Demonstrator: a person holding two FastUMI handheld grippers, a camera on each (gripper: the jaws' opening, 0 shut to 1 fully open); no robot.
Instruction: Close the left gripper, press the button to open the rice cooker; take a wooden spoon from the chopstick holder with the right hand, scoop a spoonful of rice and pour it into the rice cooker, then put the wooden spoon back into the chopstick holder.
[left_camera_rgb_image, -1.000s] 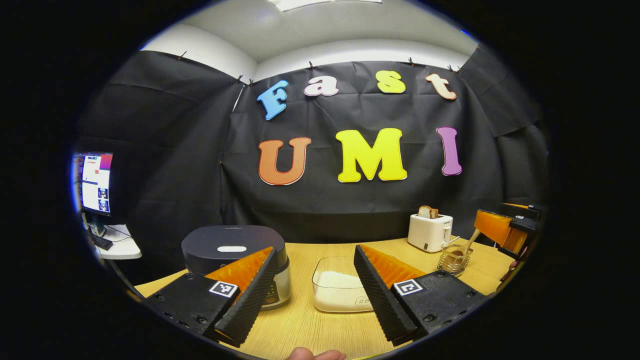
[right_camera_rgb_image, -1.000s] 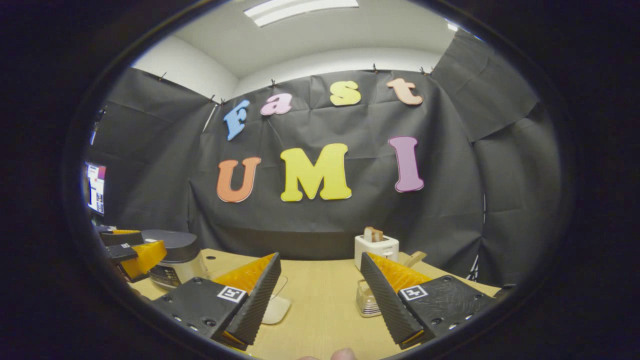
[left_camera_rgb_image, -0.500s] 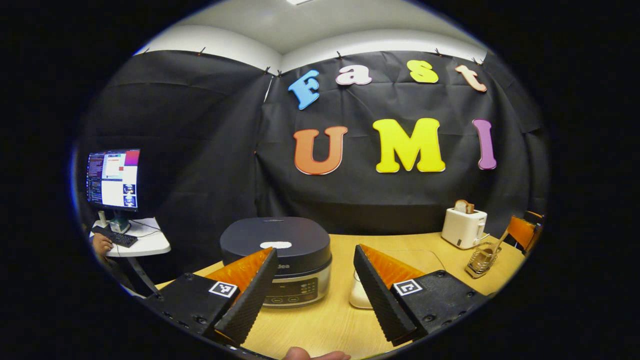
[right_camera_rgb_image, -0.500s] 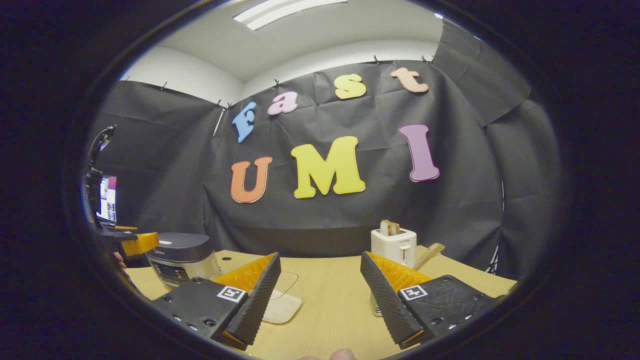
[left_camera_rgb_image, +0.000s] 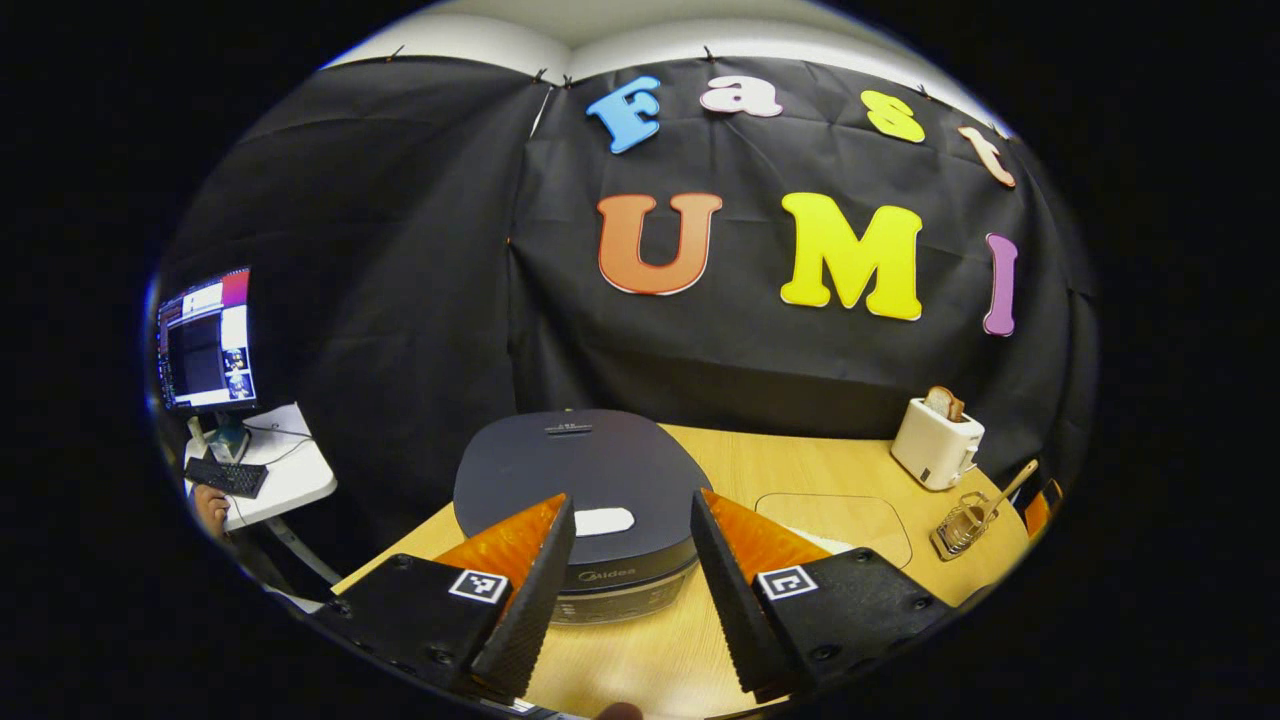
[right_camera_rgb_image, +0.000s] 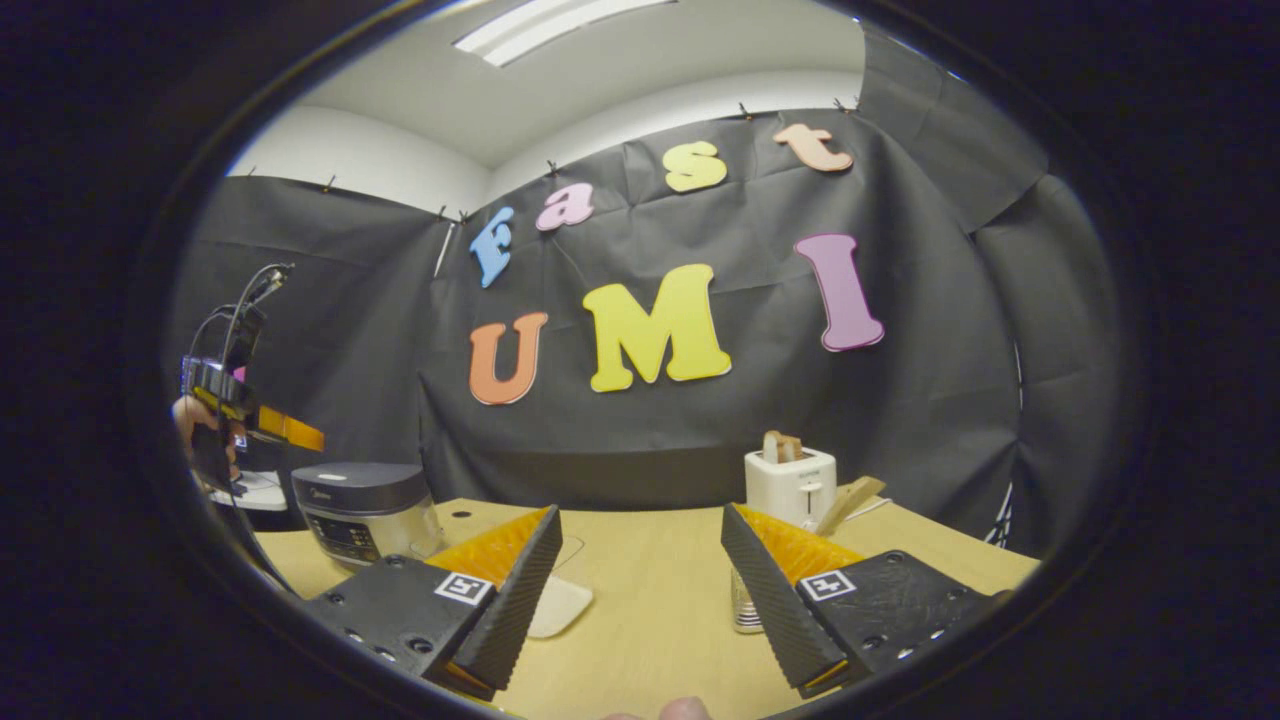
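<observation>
As handle leans right, wooden spoon (left_camera_rgb_image: 1003, 490) upright

Light wood tabletop (left_camera_rgb_image: 800, 470) w/ rice cooker (left_camera_rgb_image: 580, 480) (lid down), clear rice container (left_camera_rgb_image: 835, 515) beside it, white toaster (left_camera_rgb_image: 937, 443), wire chopstick holder (left_camera_rgb_image: 962, 522) holding wooden spoon (left_camera_rgb_image: 1010, 480).

The dark, rounded-square cooker (left_camera_rgb_image: 580, 475) sits on the table with its lid shut, a pale oval button (left_camera_rgb_image: 603, 521) on top near the front. A spoon (left_camera_rgb_image: 1003, 488) leans in the wire holder (left_camera_rgb_image: 962, 525), well apart. The clear rice tub (left_camera_rgb_image: 835, 517) lies between.
</observation>
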